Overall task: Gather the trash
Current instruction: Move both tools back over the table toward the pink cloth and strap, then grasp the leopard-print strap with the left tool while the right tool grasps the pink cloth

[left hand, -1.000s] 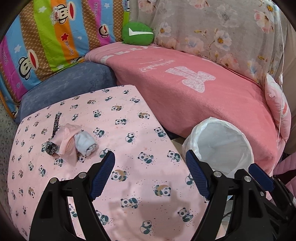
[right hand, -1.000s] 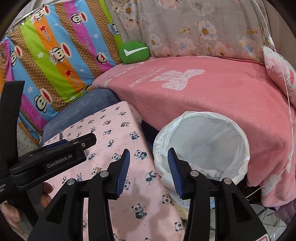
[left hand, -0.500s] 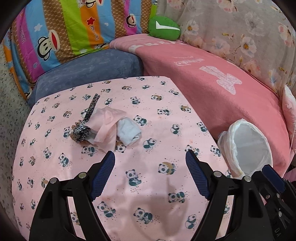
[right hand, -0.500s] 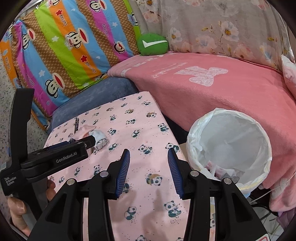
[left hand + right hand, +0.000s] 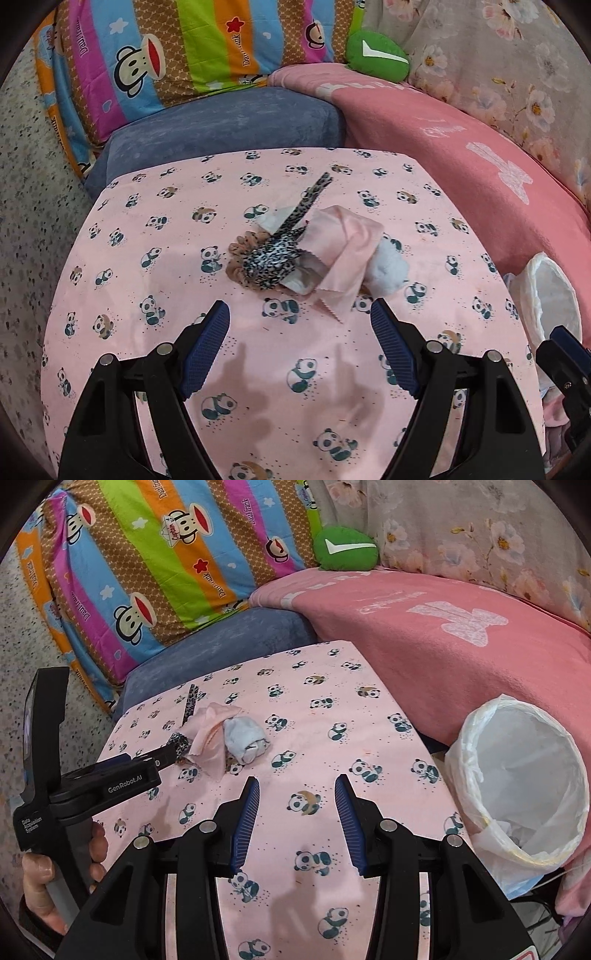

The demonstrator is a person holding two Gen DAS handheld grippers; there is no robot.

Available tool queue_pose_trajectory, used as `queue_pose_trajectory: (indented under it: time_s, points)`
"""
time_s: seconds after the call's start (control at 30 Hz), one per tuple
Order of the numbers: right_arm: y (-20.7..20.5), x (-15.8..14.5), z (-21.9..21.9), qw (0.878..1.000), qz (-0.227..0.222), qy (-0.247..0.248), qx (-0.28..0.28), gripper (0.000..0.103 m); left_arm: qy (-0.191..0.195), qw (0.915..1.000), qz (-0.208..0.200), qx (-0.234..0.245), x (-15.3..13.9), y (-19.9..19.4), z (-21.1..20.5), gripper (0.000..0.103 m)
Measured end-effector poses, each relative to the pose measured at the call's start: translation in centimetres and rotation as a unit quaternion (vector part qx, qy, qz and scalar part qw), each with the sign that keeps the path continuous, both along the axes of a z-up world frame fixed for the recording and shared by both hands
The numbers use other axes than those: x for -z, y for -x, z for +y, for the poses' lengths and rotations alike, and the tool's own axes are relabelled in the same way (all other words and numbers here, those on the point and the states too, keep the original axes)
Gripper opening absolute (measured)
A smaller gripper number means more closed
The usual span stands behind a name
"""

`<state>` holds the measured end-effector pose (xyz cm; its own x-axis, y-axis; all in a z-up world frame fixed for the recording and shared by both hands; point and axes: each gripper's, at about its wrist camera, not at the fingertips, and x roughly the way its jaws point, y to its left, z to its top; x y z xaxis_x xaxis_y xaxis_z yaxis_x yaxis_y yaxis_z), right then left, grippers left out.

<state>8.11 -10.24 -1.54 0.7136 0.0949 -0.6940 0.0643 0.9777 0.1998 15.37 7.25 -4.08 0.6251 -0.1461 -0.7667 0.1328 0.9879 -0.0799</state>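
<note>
The left gripper (image 5: 300, 325) hangs over the tabletop (image 5: 147, 280), which is covered by a pink cloth printed with small pandas, and its blue-padded jaws stand wide apart with nothing between them. Just ahead of its fingertips lies the trash: a small heap made of a black-and-white speckled fabric scrunchie (image 5: 271, 264) with a long speckled tail pointing away from the gripper, a brown ruffled band (image 5: 240, 254) tucked against its left side, a pale pink scrap of cloth with a zigzag-cut edge (image 5: 345, 258) draped over the middle, and a light blue-grey wad of fabric (image 5: 388, 273) on the right. The pink scrap's lower corner reaches nearest to the right-hand fingertip without touching it. Far off to the right of this gripper, past the tabletop's edge, stands a round bin lined with a white plastic bag (image 5: 550, 295). The right gripper (image 5: 297, 805) hovers over bare panda cloth, its jaws partly apart and empty. From it, the same heap sits ahead and to the left, with the blue-grey wad (image 5: 245, 744) closest, and the lined bin (image 5: 517, 775) stands to its right, open, with some crumpled white material at the bottom. The left gripper's black body (image 5: 107, 779) shows at the far left of that view, held by a person's hand (image 5: 48, 886).
</note>
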Motion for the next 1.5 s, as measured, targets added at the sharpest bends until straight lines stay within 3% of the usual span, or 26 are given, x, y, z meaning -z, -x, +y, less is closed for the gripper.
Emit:
queue_pose_trajectory:
  time_s: [0.33,0.43,0.63,0.8,1.0,1.13,1.2,1.27,1.33,1.5]
  points:
    - [-4.4,1.3,4.4,0.999,0.006,-0.009,-0.036,0.044,0.018,0.9997,0.013,-0.003,1.5,-3.1,2.7,0.074]
    - [-5.8,1.7,5.6,0.999,0.008,-0.013,-0.047,0.044,0.020,0.9996,0.018,0.005,1.9,-3.8,2.9,0.068]
    - [-8.2,2.3,7.5,0.998,0.011,-0.028,-0.062,0.044,0.039,0.9983,0.039,0.020,2.8,-5.1,3.3,0.040]
    - [-10.0,2.8,8.9,0.996,0.019,-0.034,-0.075,0.044,0.051,0.9972,0.045,0.032,2.9,-5.5,3.6,0.010]
    - [-11.5,3.7,10.0,0.996,0.027,-0.035,-0.081,0.040,0.053,0.9976,0.035,0.029,2.2,-5.5,4.1,0.008]
    - [-12.7,4.7,10.3,0.994,0.040,-0.051,-0.087,0.031,0.052,0.9979,0.028,0.025,1.7,-5.5,4.3,0.008]
    - [-13.2,5.1,10.2,0.994,0.047,-0.054,-0.088,0.026,0.053,0.9980,0.026,0.023,1.5,-5.5,4.5,0.008]
    - [-13.6,5.6,10.3,0.993,0.055,-0.058,-0.091,0.011,0.051,0.9982,0.024,0.021,1.4,-5.5,4.5,0.008]
    - [-13.5,5.7,10.2,0.993,0.054,-0.060,-0.091,0.003,0.049,0.9984,0.021,0.021,1.2,-5.4,4.4,0.007]
    - [-12.1,4.9,9.5,0.993,0.036,-0.068,-0.093,0.003,0.051,0.9984,0.012,0.022,0.1,-4.9,4.0,0.006]
